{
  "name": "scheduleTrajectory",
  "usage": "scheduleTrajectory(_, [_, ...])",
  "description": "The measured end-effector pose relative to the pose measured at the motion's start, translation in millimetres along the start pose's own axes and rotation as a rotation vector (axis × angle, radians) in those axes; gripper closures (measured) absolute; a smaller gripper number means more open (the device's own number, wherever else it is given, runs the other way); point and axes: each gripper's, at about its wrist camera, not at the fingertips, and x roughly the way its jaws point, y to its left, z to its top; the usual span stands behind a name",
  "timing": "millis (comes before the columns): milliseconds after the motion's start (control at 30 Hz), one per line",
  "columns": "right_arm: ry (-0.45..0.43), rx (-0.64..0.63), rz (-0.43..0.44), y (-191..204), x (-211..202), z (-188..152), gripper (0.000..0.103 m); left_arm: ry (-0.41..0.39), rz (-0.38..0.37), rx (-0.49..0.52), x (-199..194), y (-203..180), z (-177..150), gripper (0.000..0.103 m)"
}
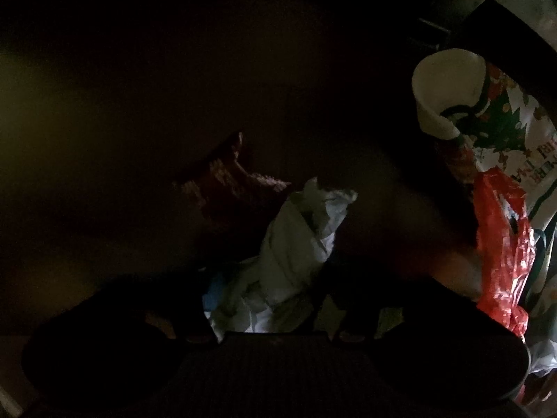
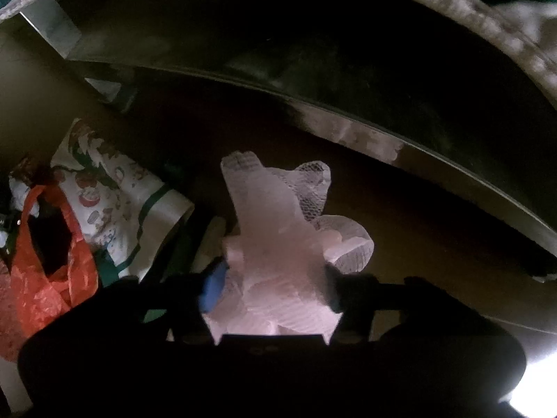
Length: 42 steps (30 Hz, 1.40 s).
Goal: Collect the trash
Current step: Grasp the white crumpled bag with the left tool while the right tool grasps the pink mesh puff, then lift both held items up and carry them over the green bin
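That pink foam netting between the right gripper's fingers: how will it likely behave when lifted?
The pink foam netting looks like soft open mesh, so it is probably very light and should squash between the fingers rather than resist. Its loose lobes flare out above the grip, so they will likely flop and sway. The mesh texture should keep it from slipping, though it might snag on nearby trash.
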Motion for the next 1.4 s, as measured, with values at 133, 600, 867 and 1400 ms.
scheduleTrajectory(133, [-0.014,-0.002,-0.007,-0.9,-6.8,-0.8,0.079,-0.02,0.014,-0.017,-13.6,4.3,3.7,0.053])
scheduleTrajectory(600, [-0.132,0.004,0.014,8.4,-126.8,-19.3,0.092,-0.121,-0.056,-0.085,-107.6,27.5,-11.9,0.056])
scheduleTrajectory(867, [-0.253,0.002,0.043,23.1,-243.5,-35.5,0.092,-0.273,-0.105,-0.081,-221.3,11.1,-47.8,0.056])
scheduleTrajectory(1400, [-0.567,-0.015,0.082,40.6,-501.1,-54.5,0.093,-0.601,-0.194,0.028,-460.9,-68.3,-114.5,0.056])
